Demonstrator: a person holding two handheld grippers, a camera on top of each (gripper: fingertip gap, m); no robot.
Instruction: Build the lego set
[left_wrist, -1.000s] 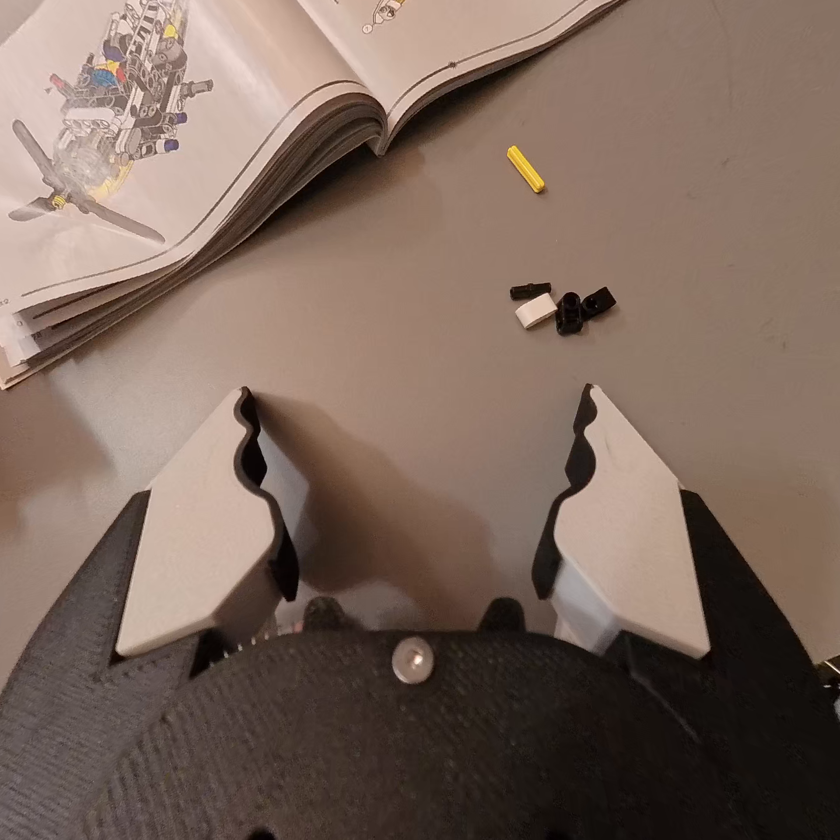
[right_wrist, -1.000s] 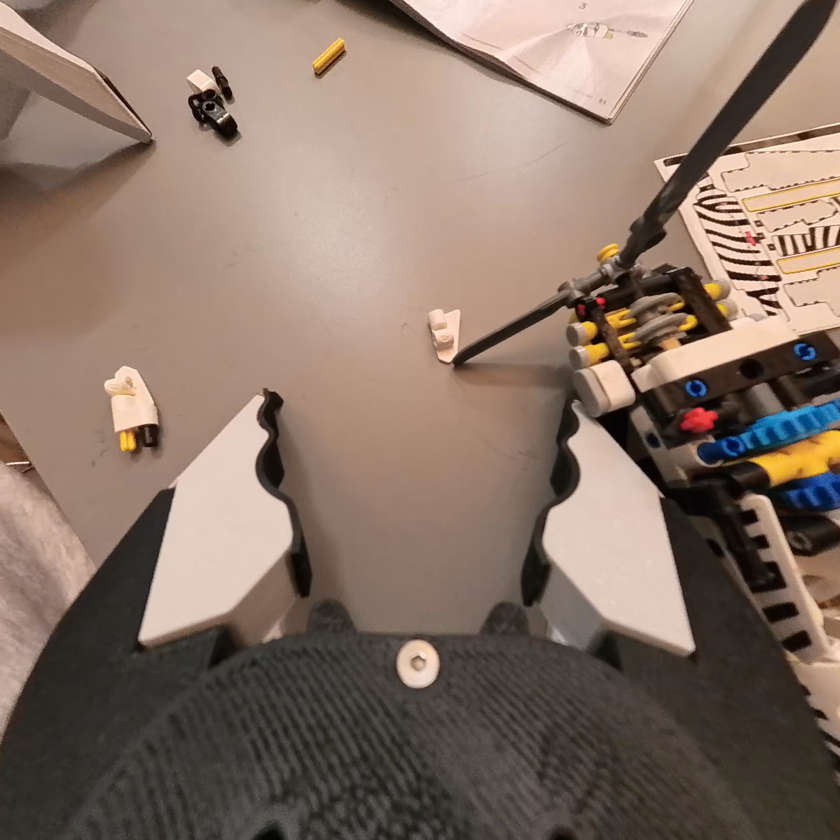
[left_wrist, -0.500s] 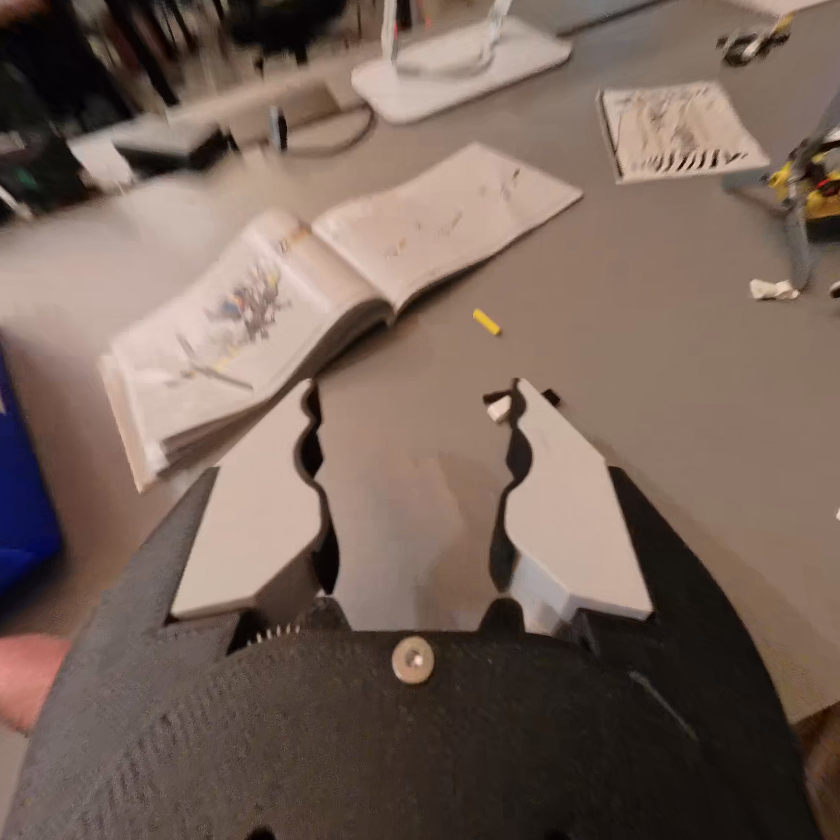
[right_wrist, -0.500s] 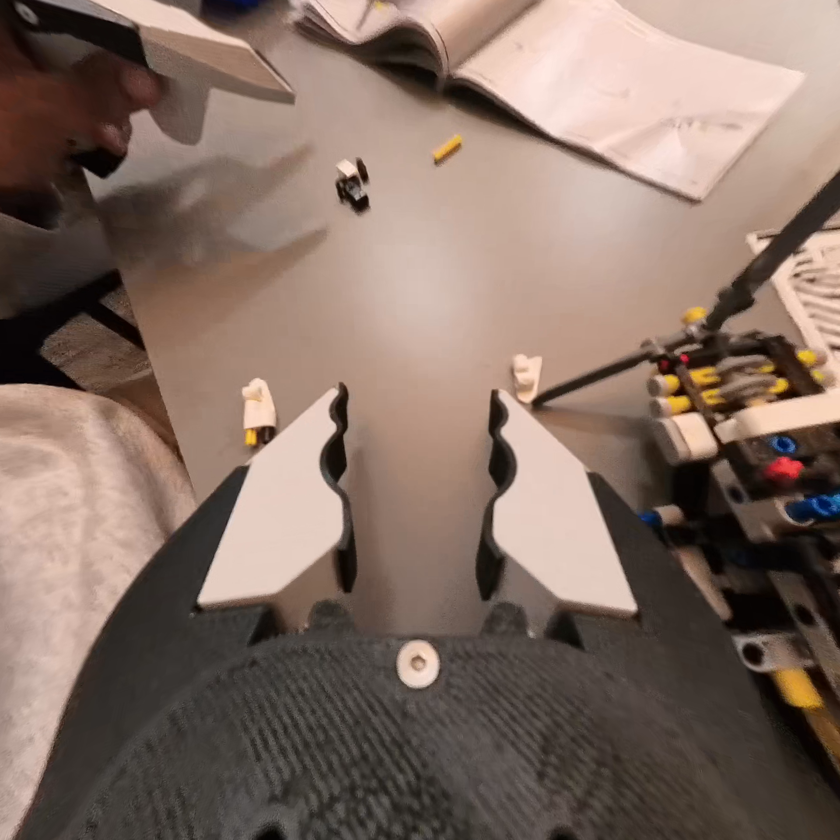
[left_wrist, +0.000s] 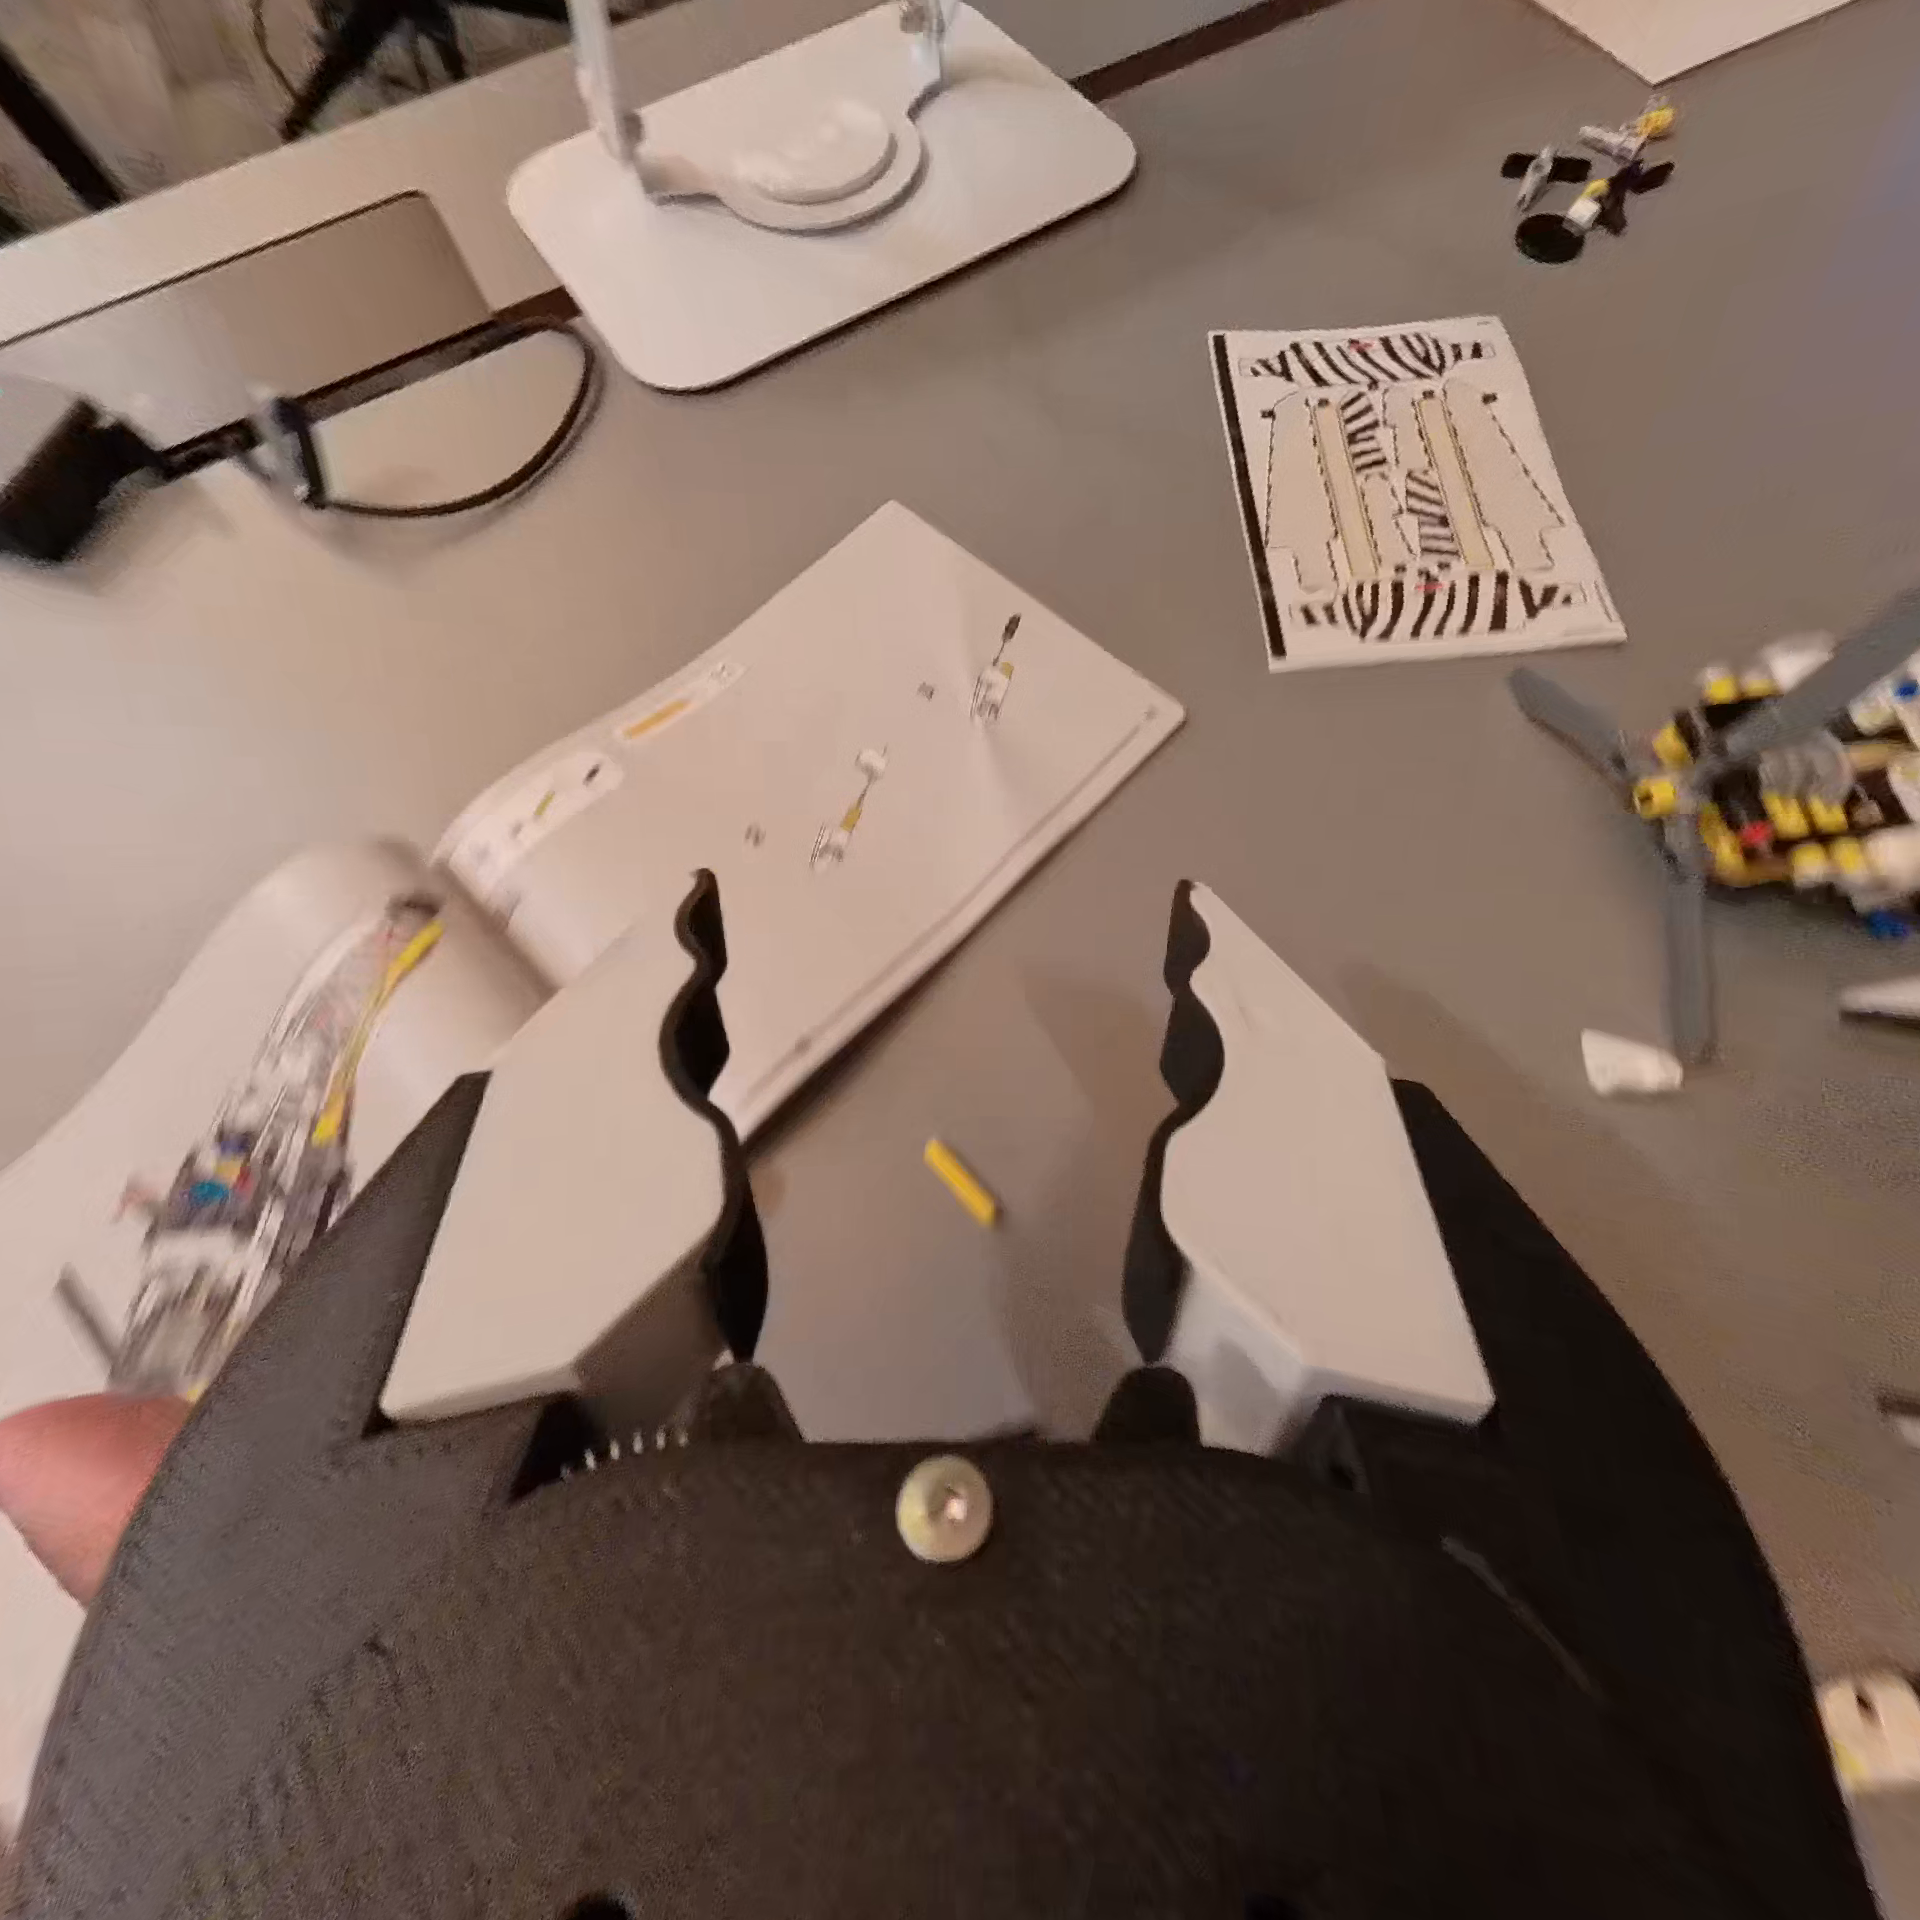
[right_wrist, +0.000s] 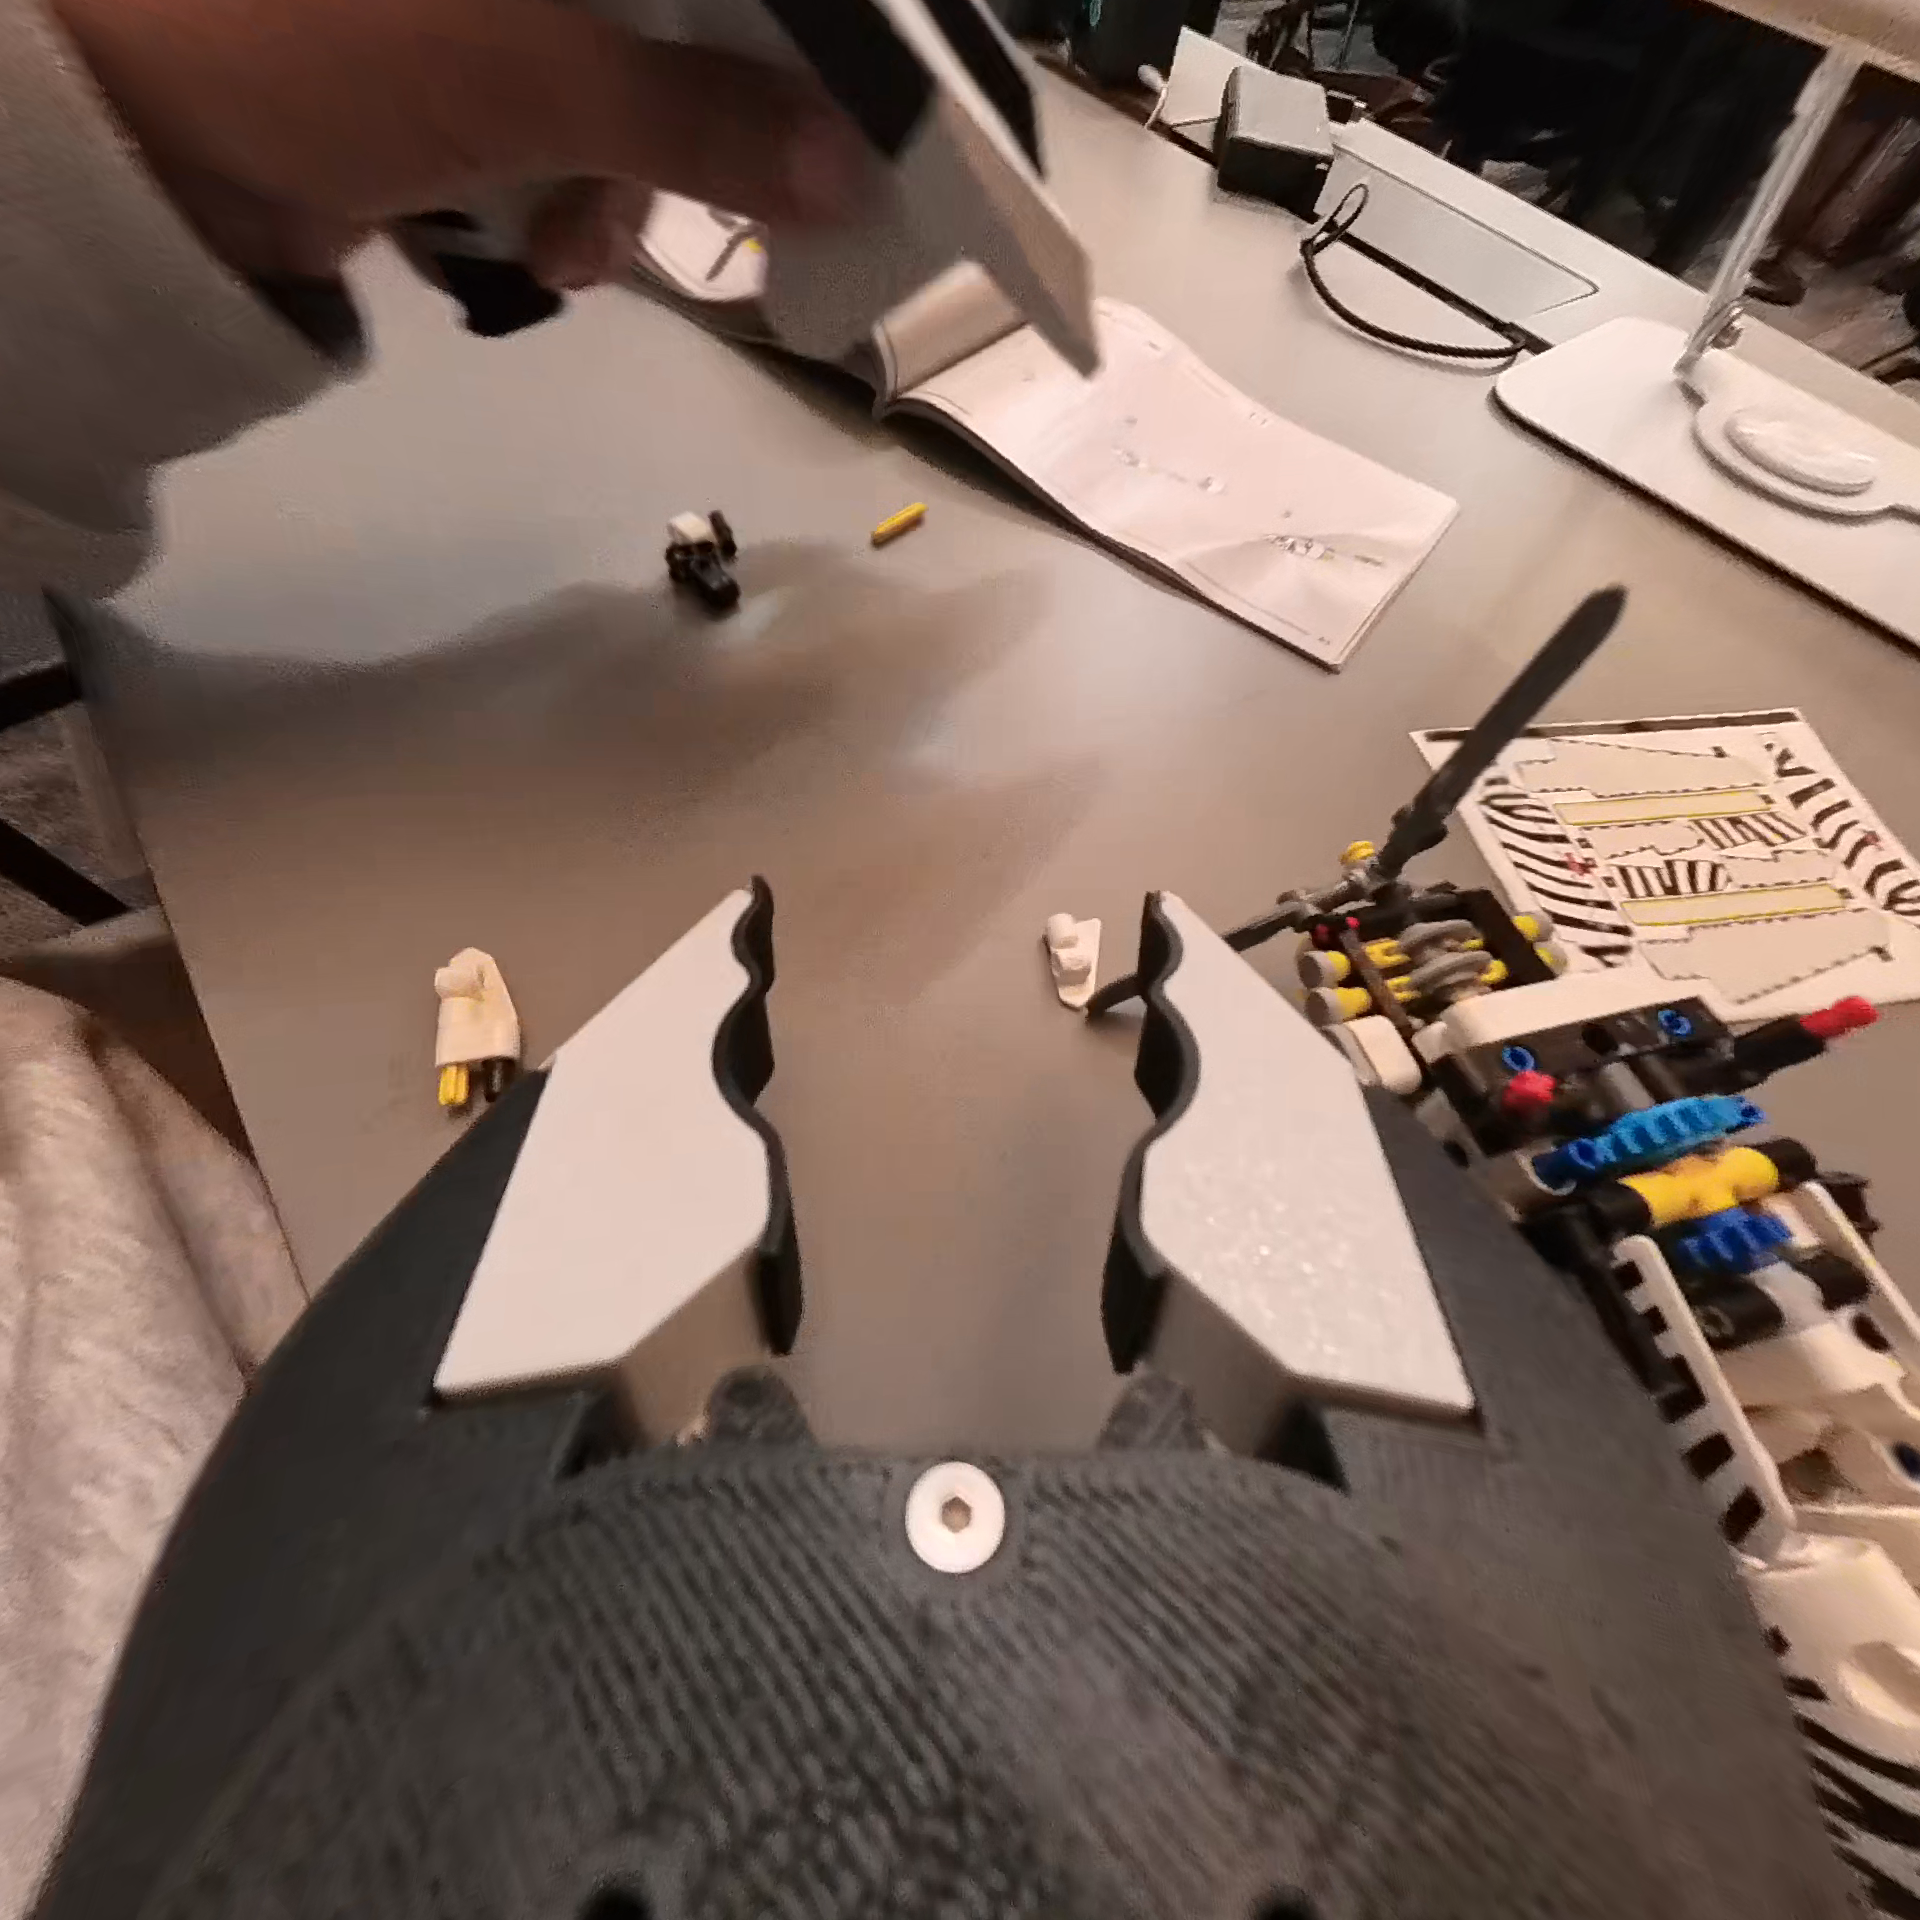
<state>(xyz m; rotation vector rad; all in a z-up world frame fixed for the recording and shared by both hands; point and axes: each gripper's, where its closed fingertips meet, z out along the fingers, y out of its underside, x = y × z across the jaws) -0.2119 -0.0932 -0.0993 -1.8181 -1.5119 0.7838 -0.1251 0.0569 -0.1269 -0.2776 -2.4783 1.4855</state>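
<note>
The left gripper hangs above the grey tabletop with its jaws spread wide and nothing between them. Seen through the gap, a small yellow piece lies on the tabletop just beside the near edge of the open instruction booklet. Beyond the booklet rests a striped sticker sheet, and farther back stands a white stand base. A thumb shows at the lower left edge.

The right gripper is likewise wide open and empty, held over a bare stretch of tabletop. The partly built lego model — white, black, yellow and blue, with a dark propeller blade angled upward — sits just to the right of the right-hand jaw. A small white piece lies close to the tip of a second blade, between the jaws' tips. A white-and-yellow sub-assembly lies near the tabletop's left edge, and a black-and-white cluster sits farther off, near the yellow piece — both well apart from the model.
</note>
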